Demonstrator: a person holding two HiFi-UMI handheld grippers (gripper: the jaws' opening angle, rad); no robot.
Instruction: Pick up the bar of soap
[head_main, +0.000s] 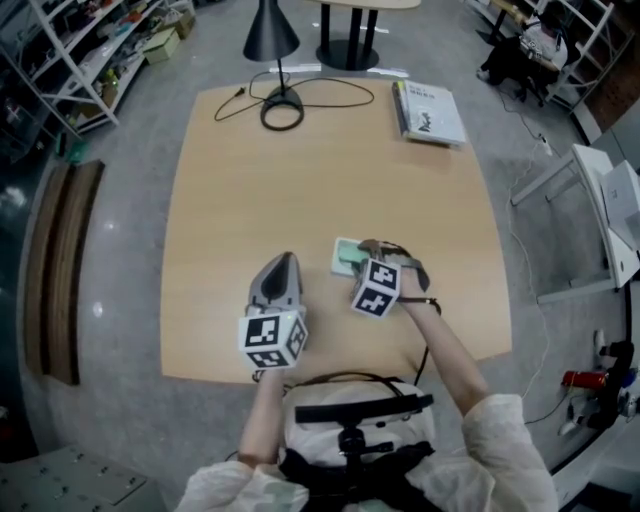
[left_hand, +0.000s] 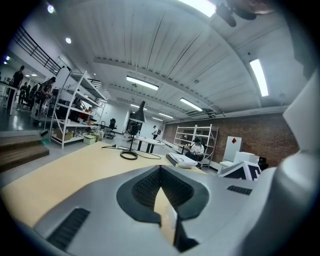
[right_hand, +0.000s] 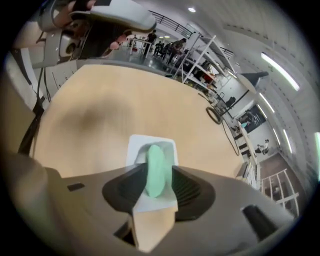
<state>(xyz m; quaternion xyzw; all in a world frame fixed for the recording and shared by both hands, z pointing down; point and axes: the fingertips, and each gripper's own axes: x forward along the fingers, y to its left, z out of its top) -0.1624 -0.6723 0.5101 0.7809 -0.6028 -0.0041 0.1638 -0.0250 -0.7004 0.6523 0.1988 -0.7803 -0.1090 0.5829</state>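
Right gripper (right_hand: 155, 176) spread, bar of soap (right_hand: 154, 161) mid-frame between its jaws, long axis along them, pads not visibly pressing. Left gripper (head_main: 284, 262) pressed together, empty, lower left, farther off.

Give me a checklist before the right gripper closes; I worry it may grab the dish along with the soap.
1. Right gripper jaws apart: ok.
2. Bar of soap between those jaws: ok.
3. Soap roughly centred in the gap: ok.
4. Jaws clear of the white dish rim: cannot tell.
5. Dish lies flat on the table: ok.
6. Left gripper shut, empty, apart from the dish: ok.
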